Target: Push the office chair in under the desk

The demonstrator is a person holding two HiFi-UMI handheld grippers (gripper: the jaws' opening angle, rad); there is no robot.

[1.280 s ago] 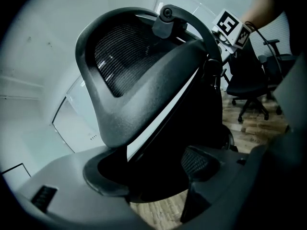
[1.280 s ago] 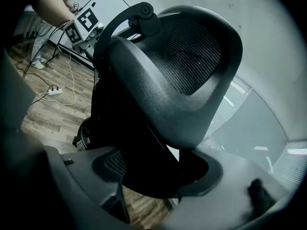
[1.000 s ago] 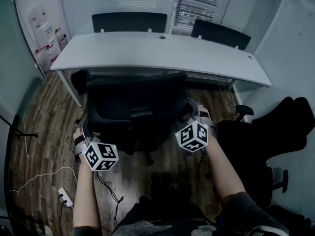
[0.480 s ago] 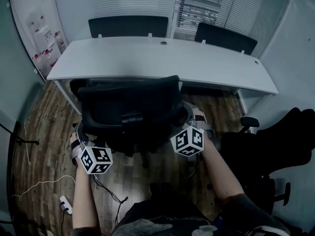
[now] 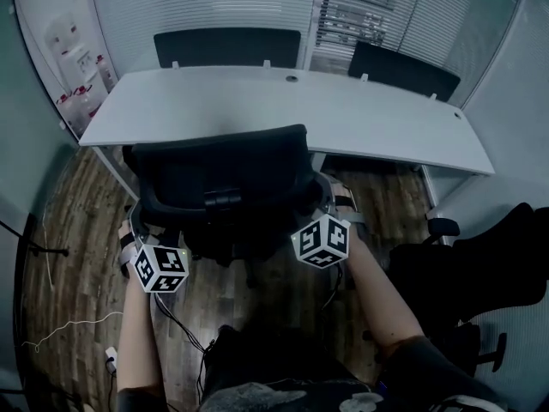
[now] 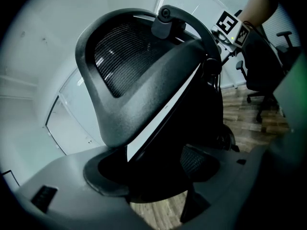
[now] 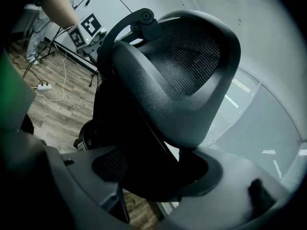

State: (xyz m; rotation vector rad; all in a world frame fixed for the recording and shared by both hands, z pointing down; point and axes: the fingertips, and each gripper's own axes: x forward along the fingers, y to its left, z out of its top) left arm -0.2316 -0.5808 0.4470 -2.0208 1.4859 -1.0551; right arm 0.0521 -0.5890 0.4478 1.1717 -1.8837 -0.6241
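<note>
The black office chair (image 5: 223, 178) stands with its mesh backrest towards me and its seat under the near edge of the white desk (image 5: 283, 110). My left gripper (image 5: 137, 228) clasps the backrest's left rim and my right gripper (image 5: 331, 199) clasps its right rim. In the left gripper view the backrest (image 6: 139, 80) fills the picture, and its thick rim sits between the jaws of the left gripper (image 6: 158, 176). The right gripper view mirrors this: the backrest (image 7: 182, 80) runs down into the right gripper (image 7: 153, 171). Both pairs of jaws stand wide round the rim.
Two black chairs (image 5: 227, 45) (image 5: 403, 69) stand behind the desk, against the blinds. Another black chair (image 5: 480, 264) is close on my right. A power strip (image 5: 110, 356) and a white cable lie on the wood floor at the lower left. A white shelf (image 5: 73, 63) stands far left.
The chair and both grippers have moved forward towards the desk. The backrest is now close to the desk's near edge, and more of the seat is hidden beneath it.
</note>
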